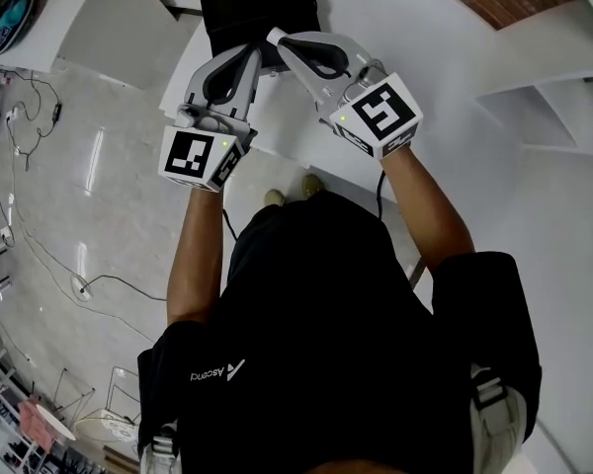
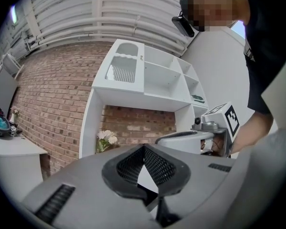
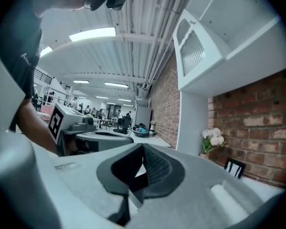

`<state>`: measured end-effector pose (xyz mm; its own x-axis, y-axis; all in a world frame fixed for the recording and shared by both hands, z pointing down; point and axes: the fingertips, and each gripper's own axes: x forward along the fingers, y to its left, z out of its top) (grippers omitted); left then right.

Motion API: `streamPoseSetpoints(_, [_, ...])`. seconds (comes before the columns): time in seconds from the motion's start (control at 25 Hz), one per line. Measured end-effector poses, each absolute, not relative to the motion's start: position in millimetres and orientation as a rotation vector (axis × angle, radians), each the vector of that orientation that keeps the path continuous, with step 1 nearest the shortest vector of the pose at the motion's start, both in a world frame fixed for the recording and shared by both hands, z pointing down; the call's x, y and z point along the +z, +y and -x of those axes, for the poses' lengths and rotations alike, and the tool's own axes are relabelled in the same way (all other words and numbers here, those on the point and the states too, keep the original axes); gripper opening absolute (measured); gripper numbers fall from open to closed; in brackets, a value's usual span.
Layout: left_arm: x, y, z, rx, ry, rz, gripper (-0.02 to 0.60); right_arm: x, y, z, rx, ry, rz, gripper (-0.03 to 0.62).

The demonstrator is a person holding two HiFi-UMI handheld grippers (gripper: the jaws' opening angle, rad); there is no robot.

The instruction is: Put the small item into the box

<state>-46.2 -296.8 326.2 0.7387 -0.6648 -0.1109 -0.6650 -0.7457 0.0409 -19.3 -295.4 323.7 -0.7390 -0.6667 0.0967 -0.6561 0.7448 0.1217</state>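
Note:
A black box [image 1: 257,13] stands on the white table [image 1: 445,87] at the top middle of the head view. Both grippers are held up in front of it with their tips close together. My left gripper [image 1: 254,53] [image 2: 144,148] is shut, its black pads meeting at the tip with nothing between them. My right gripper [image 1: 275,36] [image 3: 143,147] is shut too, and I see nothing in its pads. Each gripper shows in the other's view, the right gripper [image 2: 200,133] and the left gripper [image 3: 93,136]. No small item shows in any view.
A white shelf unit [image 2: 148,80] stands against a brick wall [image 2: 52,94], with white flowers [image 2: 106,138] [image 3: 212,140] beneath it. Cables [image 1: 40,255] trail over the pale floor at the left. The person's body fills the lower half of the head view.

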Motion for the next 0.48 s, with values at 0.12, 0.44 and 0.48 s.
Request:
streamPoseSetpoints(0.12, [322,-286,42,0.160,1.124,2.943,-0.002,320,-280,16,-0.141,-2.842,-1.091,0.003])
streamPoseSetpoints(0.44, [309,-265,44,0.161,1.121,2.923,-0.002,306,-250,18,-0.162,-2.916,-1.121,0.002])
streamPoseSetpoints(0.48, [309,-263,43,0.160,1.116,2.922,-0.002,305,-247,18,-0.160,-2.922,-1.121,0.002])
